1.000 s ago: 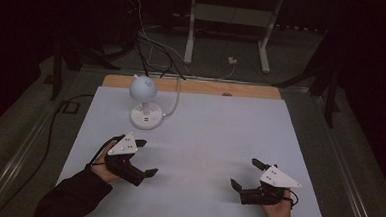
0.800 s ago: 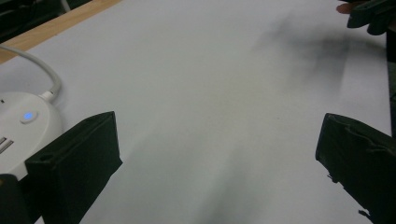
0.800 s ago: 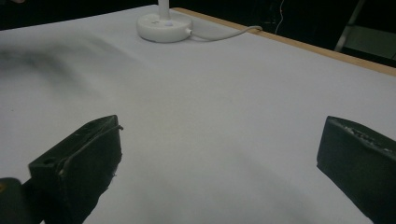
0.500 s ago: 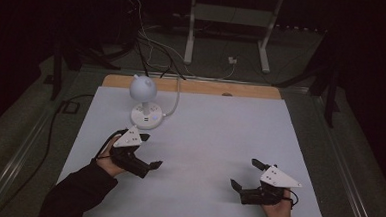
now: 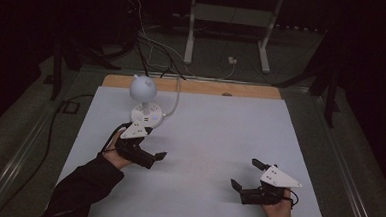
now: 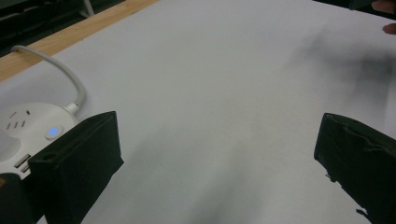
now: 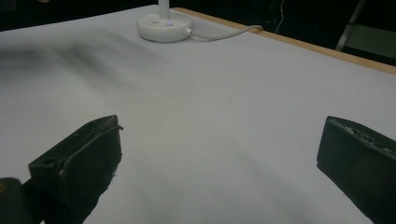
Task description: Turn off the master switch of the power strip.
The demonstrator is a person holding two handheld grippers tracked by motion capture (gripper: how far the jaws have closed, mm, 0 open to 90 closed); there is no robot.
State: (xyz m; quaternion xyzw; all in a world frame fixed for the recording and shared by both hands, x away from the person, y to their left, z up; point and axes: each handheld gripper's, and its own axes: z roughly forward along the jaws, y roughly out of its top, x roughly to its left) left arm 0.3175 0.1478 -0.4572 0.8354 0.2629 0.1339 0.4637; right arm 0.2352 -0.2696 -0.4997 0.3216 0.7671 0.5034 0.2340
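One lit blue button (image 6: 53, 131) marks the lamp base (image 6: 28, 126), beside the left gripper (image 6: 217, 154).

Black grippers, pale three-cornered plates; left sleeve (image 5: 84, 185) apparently dark.

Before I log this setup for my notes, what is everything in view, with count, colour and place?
Lamp: one, white, round head on a round base, far left of the table.
Lamp base: one, white, with sockets and a lit blue button, next to the left tool.
Lamp cable: one, white, runs from the base over the far edge.
Table: one, white top with a wooden strip along the far edge.
Metal stand: one, pale grey, on the floor beyond the table.
Floor cables: several, dark and white, behind the table.
Left tool: one, black with a grey plate, open, near left.
Right tool: one, black with a grey plate, open, near right.
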